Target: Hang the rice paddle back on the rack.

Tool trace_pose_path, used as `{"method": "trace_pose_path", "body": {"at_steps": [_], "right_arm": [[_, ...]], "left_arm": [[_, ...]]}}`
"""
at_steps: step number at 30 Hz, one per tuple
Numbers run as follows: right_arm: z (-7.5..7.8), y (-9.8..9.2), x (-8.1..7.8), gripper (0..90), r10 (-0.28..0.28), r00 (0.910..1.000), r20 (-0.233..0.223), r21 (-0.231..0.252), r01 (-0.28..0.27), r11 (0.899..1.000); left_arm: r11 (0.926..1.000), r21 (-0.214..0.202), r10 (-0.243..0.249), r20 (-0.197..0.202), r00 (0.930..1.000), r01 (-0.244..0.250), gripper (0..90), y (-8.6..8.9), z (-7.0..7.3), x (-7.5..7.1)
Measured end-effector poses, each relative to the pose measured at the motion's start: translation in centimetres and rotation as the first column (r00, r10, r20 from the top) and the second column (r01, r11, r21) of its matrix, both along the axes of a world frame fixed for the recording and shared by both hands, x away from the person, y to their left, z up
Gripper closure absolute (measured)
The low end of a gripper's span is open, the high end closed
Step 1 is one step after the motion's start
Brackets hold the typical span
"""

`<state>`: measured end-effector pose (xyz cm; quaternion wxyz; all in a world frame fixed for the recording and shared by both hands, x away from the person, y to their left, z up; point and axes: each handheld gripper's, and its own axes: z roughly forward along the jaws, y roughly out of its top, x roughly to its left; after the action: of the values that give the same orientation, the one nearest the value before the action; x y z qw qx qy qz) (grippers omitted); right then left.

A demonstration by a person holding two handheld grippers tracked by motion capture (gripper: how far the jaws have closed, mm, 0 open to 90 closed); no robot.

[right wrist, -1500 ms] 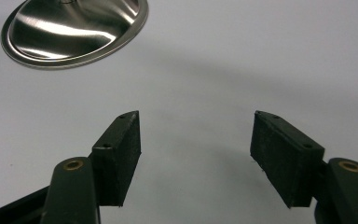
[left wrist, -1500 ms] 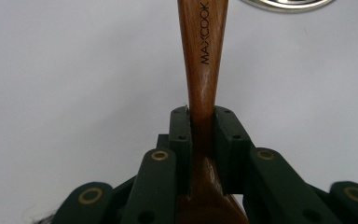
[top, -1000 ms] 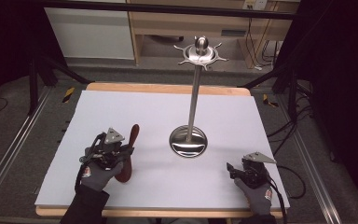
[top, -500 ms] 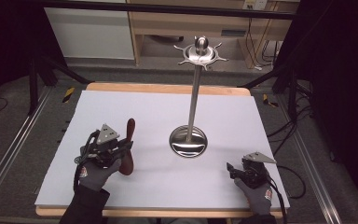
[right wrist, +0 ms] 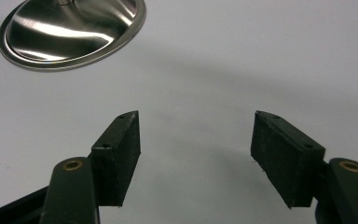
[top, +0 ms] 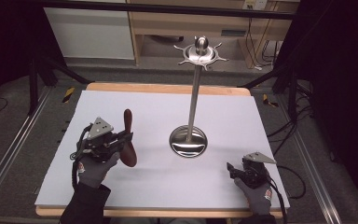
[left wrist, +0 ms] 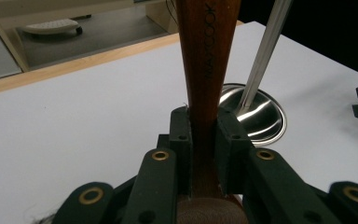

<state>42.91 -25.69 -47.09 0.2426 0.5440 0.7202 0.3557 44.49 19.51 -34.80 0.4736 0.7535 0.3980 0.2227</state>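
Note:
A dark brown wooden spoon [top: 128, 132] is clamped at its neck in my left gripper [top: 123, 140], which is shut on it. The spoon is near upright over the left part of the white table [top: 135, 102], handle up and broad end low. In the left gripper view the handle [left wrist: 205, 70] rises straight from between the pads of my left gripper [left wrist: 204, 121]. A tall steel stand [top: 195, 88] with a round base [top: 188, 141] and hooks at the top is at mid table. My right gripper [top: 230, 170] rests at the front right, open and empty [right wrist: 196, 140].
The stand's shiny base [right wrist: 70, 28] lies just ahead of the right gripper's jaws. The stand's pole [left wrist: 265, 46] and base [left wrist: 256, 112] show behind the spoon. The table's wooden far edge [top: 168, 87] borders a dark floor with cables and rails.
My left gripper has risen with the spoon and shifted slightly left, and the spoon's handle now stands more upright. The right gripper has stayed put.

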Motion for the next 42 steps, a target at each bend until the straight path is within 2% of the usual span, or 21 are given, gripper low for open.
{"method": "trace_pose_path", "body": {"at_steps": [15,25,42], "right_arm": [[0.0,0.0,0.0,33.0,0.000,1.0000,0.003,-0.002,0.000,1.000],[0.0,-0.1,-0.1,33.0,0.005,0.9999,0.011,-0.004,-0.005,1.000],[0.0,0.0,0.0,32.2,0.005,0.9999,0.010,0.004,-0.005,1.000]], "left_arm": [[0.9993,-0.034,-0.016,0.046,0.9988,0.018,77.9,-0.6,2.1,0.0],[0.9980,-0.046,-0.038,0.087,0.9955,0.042,77.9,-1.6,4.0,0.1],[0.9944,-0.068,-0.072,0.127,0.9893,0.081,77.9,-3.4,6.8,0.5]]}}
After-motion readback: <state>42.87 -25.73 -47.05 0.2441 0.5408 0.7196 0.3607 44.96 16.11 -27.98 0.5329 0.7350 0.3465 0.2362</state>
